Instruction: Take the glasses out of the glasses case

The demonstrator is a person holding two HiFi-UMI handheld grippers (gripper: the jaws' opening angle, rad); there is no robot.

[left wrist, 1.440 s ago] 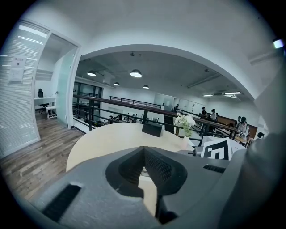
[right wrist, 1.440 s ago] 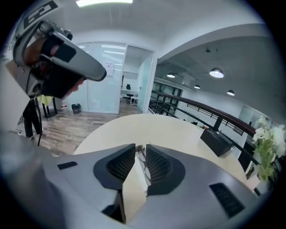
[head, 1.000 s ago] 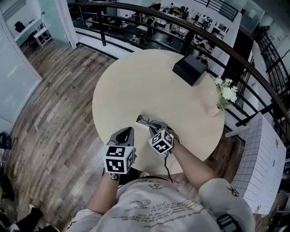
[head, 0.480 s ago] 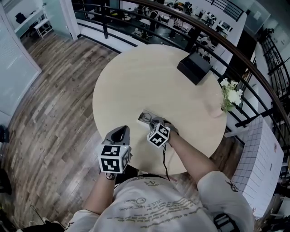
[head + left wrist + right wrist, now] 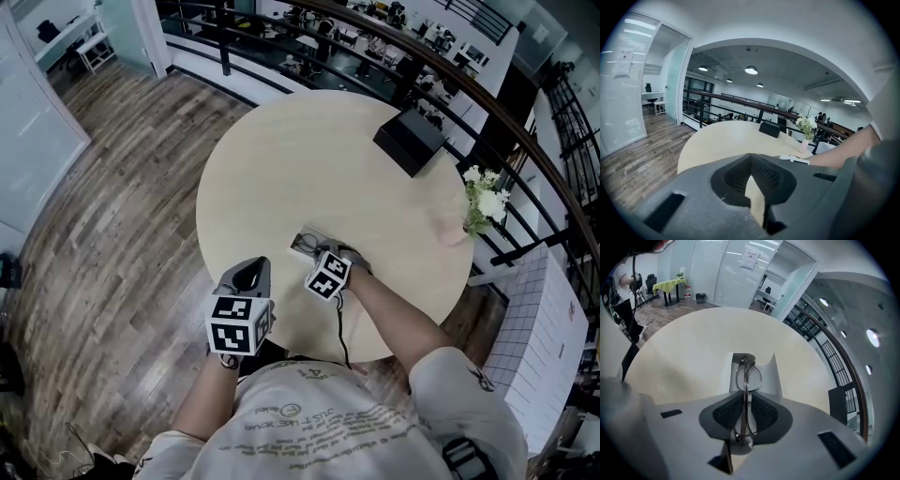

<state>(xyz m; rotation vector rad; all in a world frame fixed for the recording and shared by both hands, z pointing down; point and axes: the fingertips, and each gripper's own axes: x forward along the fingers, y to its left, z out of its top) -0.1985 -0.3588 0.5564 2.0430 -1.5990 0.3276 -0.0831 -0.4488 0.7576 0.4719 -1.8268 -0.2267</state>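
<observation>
Both jaws of the right hand-held gripper (image 5: 746, 398) are clamping the glasses (image 5: 745, 383) over the glasses case (image 5: 771, 377); the left hand-held gripper (image 5: 751, 160) is hovering closed, empty.

Round pale table (image 5: 272, 159) — wood-plank floor (image 5: 103, 206), dark railing (image 5: 722, 99), round ceiling lights (image 5: 751, 70).

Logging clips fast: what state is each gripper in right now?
Left gripper: shut, nothing between its jaws.
Right gripper: shut on the glasses, at the open glasses case.
</observation>
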